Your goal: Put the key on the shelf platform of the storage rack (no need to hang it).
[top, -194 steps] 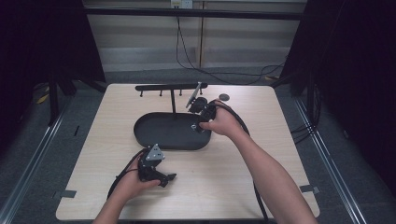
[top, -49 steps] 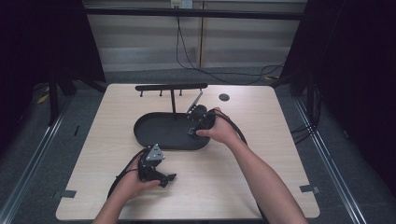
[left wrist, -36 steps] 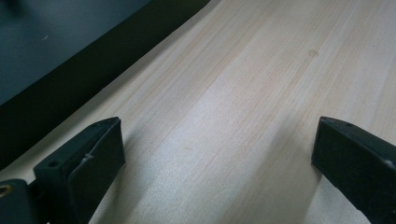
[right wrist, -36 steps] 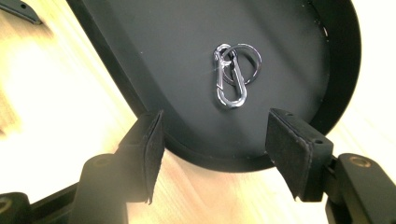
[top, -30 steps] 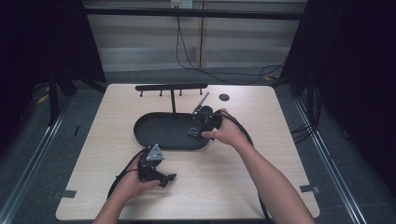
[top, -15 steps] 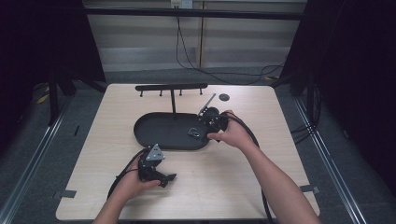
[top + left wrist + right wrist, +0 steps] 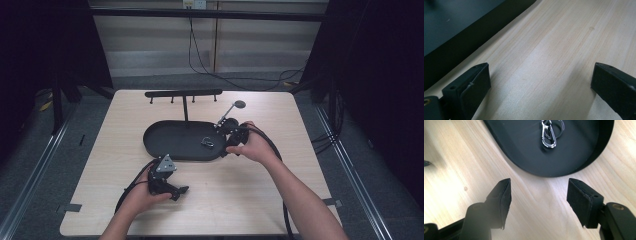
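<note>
A silver carabiner [image 7: 207, 143] with a ring on it lies in the right end of a black oval tray [image 7: 170, 145]. In the right gripper view the carabiner [image 7: 548, 135] rests on the tray floor [image 7: 524, 147], beyond the jaws. My right gripper [image 7: 539, 200] is open over bare wood just outside the tray's rim, with nothing between its fingers. In the high view it [image 7: 224, 149] sits at the tray's right end. My left gripper [image 7: 177, 191] rests near the table's front, open and empty. Its jaws [image 7: 540, 82] stand wide over the wood, with the tray wall [image 7: 461, 37] to their left.
A black post with a hooked crossbar [image 7: 183, 93] rises from the back of the tray. A small dark disc [image 7: 240, 104] sits on the table behind the right hand. Cables trail from both grippers toward the front edge. Bare wood [image 7: 300, 125] lies right of the tray.
My right gripper has drawn back to the right from over the tray to just past its rim. The carabiner now lies uncovered in the tray. The left gripper has stayed put.
</note>
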`<state>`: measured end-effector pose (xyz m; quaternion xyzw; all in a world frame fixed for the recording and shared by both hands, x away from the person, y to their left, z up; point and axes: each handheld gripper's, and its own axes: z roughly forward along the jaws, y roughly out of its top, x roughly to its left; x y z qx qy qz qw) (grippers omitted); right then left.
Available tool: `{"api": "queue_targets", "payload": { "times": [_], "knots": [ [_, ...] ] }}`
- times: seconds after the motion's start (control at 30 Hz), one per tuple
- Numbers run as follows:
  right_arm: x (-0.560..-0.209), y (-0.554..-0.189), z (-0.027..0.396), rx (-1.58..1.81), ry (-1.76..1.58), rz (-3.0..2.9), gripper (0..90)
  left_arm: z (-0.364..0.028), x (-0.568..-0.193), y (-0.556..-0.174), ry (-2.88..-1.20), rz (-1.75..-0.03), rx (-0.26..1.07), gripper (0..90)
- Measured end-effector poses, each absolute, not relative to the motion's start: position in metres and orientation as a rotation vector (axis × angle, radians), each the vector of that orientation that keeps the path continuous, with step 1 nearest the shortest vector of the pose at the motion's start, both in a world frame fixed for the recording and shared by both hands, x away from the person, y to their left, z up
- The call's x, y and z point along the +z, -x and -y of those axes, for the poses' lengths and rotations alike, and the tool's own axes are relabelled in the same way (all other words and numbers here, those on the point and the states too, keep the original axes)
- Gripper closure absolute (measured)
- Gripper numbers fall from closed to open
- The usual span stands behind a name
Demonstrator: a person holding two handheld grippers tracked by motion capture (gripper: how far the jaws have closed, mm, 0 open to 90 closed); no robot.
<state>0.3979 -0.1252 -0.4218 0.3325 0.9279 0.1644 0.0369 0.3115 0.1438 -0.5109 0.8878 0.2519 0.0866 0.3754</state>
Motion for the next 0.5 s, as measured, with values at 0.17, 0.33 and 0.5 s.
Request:
{"api": "queue_targets", "payload": {
  "times": [0.17,0.33,0.5],
  "knots": [
    [-0.420,-0.394,0.133,0.520,-1.031,-2.837,36.3,-0.144,-0.511,-0.311,-2.271,-0.648,0.229,2.1],
    [-0.420,-0.389,0.139,0.535,-1.036,-2.835,36.1,-0.144,-0.511,-0.311,-2.282,-0.641,0.230,2.1],
    [-0.421,-0.384,0.145,0.531,-1.045,-2.830,35.9,-0.144,-0.511,-0.312,-2.282,-0.640,0.226,2.0]
  ]
}}
